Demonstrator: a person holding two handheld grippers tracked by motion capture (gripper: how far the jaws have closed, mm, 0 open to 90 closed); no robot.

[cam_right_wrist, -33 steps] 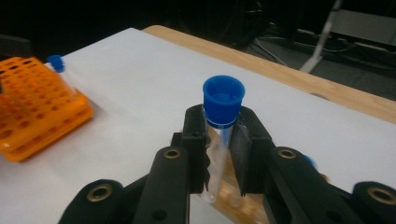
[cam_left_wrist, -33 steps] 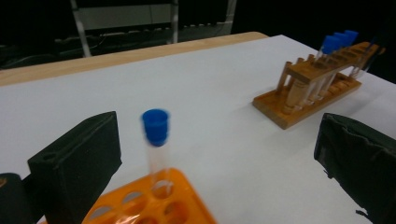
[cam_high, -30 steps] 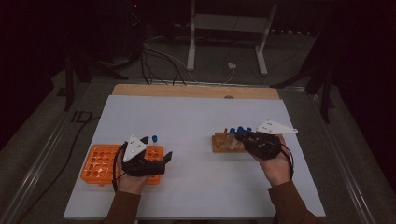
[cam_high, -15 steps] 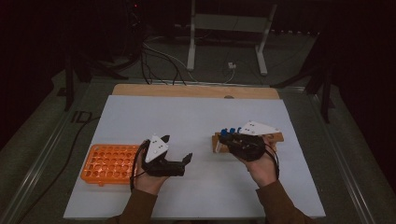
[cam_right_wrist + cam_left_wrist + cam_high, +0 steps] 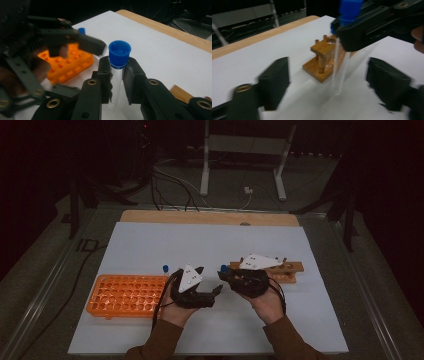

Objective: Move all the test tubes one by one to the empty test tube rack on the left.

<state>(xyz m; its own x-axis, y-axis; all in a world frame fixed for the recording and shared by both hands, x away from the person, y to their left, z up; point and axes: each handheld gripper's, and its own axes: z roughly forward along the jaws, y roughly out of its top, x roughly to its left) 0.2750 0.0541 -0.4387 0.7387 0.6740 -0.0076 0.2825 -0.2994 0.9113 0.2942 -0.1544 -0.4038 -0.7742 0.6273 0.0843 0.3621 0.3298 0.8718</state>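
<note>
**A:** Start with the grippers. How do they stand?

**B:** The right gripper point(image 5: 117, 82) is clenched on a tube point(image 5: 117, 82), a clear one with a blue cap point(image 5: 119, 53). Both pads press the glass just under the cap, and the tube hangs upright between them, its round bottom free of the table. The left gripper point(image 5: 327, 75) is released: its jaws have just been closing in, yet they stand well apart, with the tube between them and touched by neither.

**A:** So where is the tube over the table?

**B:** In the high view it is near the middle of the white mat point(image 5: 150, 240), where the right gripper point(image 5: 223, 276) and the left gripper point(image 5: 216, 291) meet, tips almost touching. Only the cap point(image 5: 223, 268) can be made out there.

**A:** And the racks?

**B:** The wooden rack point(image 5: 290, 270) lies just behind the right hand point(image 5: 267, 302), toward the right of the mat. From the left gripper view it sits behind the tube point(image 5: 338, 70), and the tube is clear of it. The orange rack point(image 5: 125, 292) is at the left, just beside the left hand point(image 5: 175, 312).

**A:** Anything in the orange rack?

**B:** One more blue cap point(image 5: 165, 268) stands up at its far right corner. The right gripper view shows the same cap behind the left gripper's jaws, past the orange rack point(image 5: 72, 65). I cannot tell whether the other holes hold anything.

**A:** Is the left gripper sharp in its own view?

**B:** No, its jaws are blurred.
</note>
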